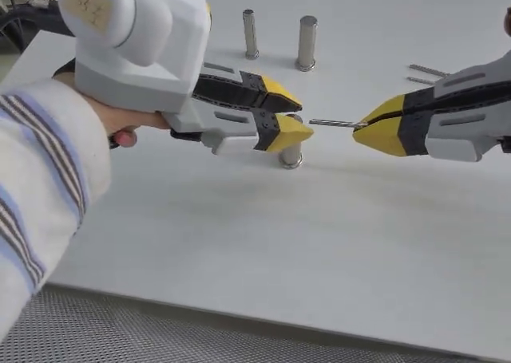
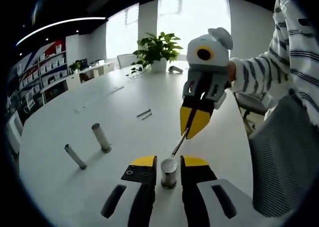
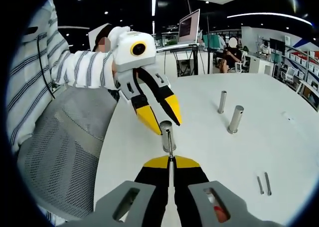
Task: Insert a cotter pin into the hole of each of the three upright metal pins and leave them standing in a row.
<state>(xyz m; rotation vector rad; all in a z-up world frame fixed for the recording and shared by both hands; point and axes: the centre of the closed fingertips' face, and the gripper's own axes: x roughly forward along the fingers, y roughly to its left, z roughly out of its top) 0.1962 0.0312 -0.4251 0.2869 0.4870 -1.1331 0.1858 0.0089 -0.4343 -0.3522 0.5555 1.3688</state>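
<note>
Cotter pin: thin steel wire, judged light and stiff, though the tip would bend if forced and the pin could swivel in a loose grip. It is best held by the tail end with the shank free. It lies level in the right gripper, whose jaws are closed on its tail, and its tip points toward 9 o'clock, just short of the near metal pin. Near metal pin: a polished cylinder on a flared foot, judged solid, slippery and liable to topple under a sideways push, so take hold on the barrel. It stands upright on the white table, just above centre in the head view, between the jaws of the left gripper. Those jaws sit narrow on either side of the barrel, and it cannot be told whether the pads press on it. Its cross hole is not discernible. Slim metal pin and thick metal pin: upright at 12 o'clock, close together, with no cotter visible in either. Spare cotter pins: two, lying flat at 2 o'clock.
</note>
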